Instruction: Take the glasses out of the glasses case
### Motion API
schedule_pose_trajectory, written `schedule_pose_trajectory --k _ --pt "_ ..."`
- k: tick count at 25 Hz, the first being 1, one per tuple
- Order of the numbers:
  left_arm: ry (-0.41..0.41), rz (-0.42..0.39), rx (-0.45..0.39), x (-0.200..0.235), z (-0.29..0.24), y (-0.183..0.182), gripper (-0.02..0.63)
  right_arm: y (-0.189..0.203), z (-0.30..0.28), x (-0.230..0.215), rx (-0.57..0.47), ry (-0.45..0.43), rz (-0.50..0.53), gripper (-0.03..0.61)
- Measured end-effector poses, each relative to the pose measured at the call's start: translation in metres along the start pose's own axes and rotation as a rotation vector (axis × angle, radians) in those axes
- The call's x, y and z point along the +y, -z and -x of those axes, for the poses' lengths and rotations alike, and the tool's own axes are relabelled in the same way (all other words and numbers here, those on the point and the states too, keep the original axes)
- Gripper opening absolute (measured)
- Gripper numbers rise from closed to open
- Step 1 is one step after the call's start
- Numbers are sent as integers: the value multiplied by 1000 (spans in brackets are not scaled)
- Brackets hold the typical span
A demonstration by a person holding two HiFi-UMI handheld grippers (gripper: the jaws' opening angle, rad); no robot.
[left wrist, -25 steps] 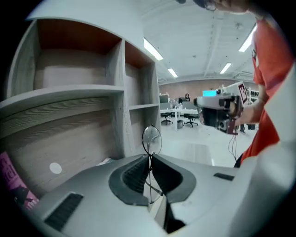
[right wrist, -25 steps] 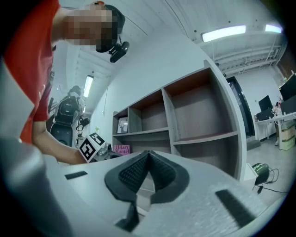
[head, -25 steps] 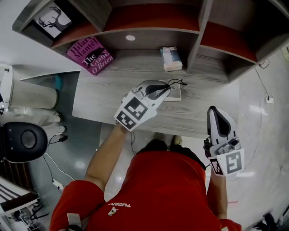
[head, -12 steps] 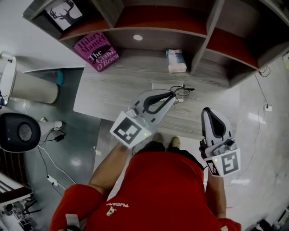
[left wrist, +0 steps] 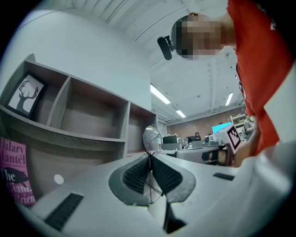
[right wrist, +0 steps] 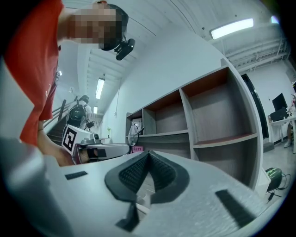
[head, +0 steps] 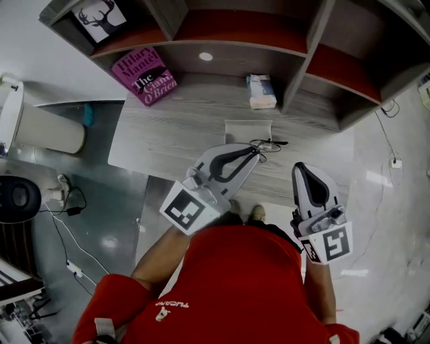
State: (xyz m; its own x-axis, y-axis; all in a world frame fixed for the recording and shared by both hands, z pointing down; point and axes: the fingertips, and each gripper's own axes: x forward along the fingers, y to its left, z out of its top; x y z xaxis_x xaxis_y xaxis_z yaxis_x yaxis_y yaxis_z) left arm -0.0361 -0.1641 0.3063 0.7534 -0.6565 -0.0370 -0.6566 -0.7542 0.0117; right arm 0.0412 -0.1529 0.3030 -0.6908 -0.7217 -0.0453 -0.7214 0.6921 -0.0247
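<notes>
Thin wire-framed glasses (head: 267, 144) hang just above the grey desk (head: 168, 134), pinched at the tip of my left gripper (head: 254, 152), which is shut on them. In the left gripper view a round lens (left wrist: 151, 137) stands up above the shut pads (left wrist: 134, 176), with the thin frame running down between them. The flat grey glasses case (head: 245, 129) lies on the desk just beyond the glasses. My right gripper (head: 306, 168) hovers over the desk's front edge to the right, jaws shut with nothing between them (right wrist: 148, 155). From there I see the left gripper (right wrist: 99, 149) holding the lens (right wrist: 133, 134).
A pink book (head: 144, 75) leans at the back left of the desk and a small pale packet (head: 262, 91) lies at the back middle. Shelf compartments (head: 235, 30) rise behind, one holding a deer picture (head: 99, 17). A white bin (head: 40, 134) and cables are on the floor at left.
My left gripper has pulled back toward the person with the glasses in it, off the case, which now shows uncovered. The right gripper has edged slightly left and stays shut.
</notes>
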Motion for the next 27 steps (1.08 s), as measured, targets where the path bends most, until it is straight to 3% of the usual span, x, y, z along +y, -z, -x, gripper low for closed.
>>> schedule_pose_trajectory --k 27 --pt "-15 8 -11 5 8 -1 25 3 5 8 18 -1 13 3"
